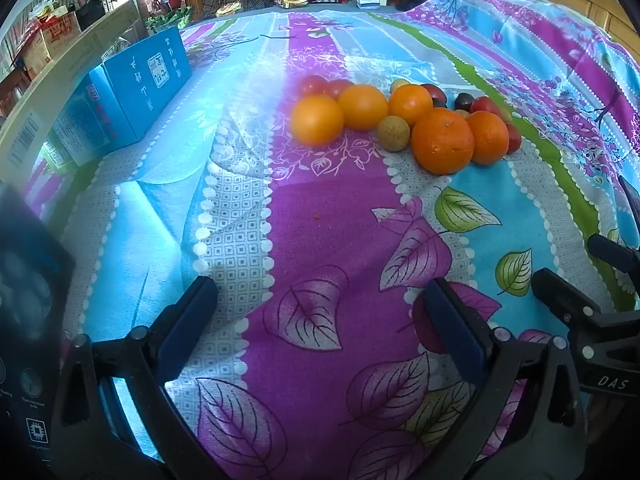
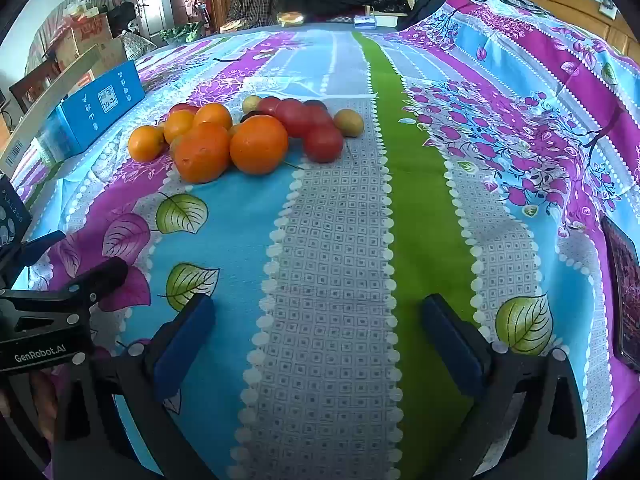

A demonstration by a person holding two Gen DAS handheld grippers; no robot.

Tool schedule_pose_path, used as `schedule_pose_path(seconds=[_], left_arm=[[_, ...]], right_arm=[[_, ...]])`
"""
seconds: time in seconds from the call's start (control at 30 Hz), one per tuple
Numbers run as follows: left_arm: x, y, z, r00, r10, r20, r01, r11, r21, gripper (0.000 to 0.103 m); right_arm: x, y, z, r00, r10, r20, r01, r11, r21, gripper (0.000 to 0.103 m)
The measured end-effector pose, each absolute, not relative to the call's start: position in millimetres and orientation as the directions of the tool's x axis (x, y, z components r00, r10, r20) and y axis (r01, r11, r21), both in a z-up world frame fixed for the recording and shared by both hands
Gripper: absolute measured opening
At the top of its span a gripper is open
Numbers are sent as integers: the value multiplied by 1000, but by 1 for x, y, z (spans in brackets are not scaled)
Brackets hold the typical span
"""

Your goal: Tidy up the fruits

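The bed (image 2: 420, 208), w/ its bright striped cover, is carrying everything. A blue box (image 1: 136, 92) is sitting at the left edge, well apart from the fruit.

Fruit is lying in one loose cluster toward the far middle of the cover. Oranges (image 1: 442, 141) are making up the front & left of the pile, touching each other; red tomatoes (image 2: 322, 143) are bunching behind & to the right in the right wrist view. A small tan fruit (image 1: 394, 133) is wedging between two oranges, & a few dark small ones are hiding at the back, too small to identify.

Handling, judging by looks: oranges prob. firm, fairly heavy, round, so they're likely rolling if nudged; take across the widest middle. Tomatoes prob. softer, smooth skin, bruising easily, so squeeze gently. The small fruit is light & may slip.

Left claw (image 1: 320, 320) is gaping fully, nothing between its jaws, pointing down at the cover w/ the pile ahead & slightly right, well apart. Right claw (image 2: 320, 332) is likewise spread wide & empty, pile lying ahead-left, well apart.
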State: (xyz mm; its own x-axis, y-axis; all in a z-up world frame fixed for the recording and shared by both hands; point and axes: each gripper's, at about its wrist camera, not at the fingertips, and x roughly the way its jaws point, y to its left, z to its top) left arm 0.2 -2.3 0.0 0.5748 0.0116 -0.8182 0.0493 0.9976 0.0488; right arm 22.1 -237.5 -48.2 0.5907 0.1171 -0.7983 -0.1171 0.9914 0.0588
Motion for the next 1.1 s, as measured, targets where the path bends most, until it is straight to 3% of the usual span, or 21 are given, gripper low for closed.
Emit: schedule_pose_path(seconds=[1.1], left_arm=[[0,2,0,578,-5,-816,49,998,29,103]], right_arm=[[24,-237,-49,590,108,-800,-117,992,48,103]])
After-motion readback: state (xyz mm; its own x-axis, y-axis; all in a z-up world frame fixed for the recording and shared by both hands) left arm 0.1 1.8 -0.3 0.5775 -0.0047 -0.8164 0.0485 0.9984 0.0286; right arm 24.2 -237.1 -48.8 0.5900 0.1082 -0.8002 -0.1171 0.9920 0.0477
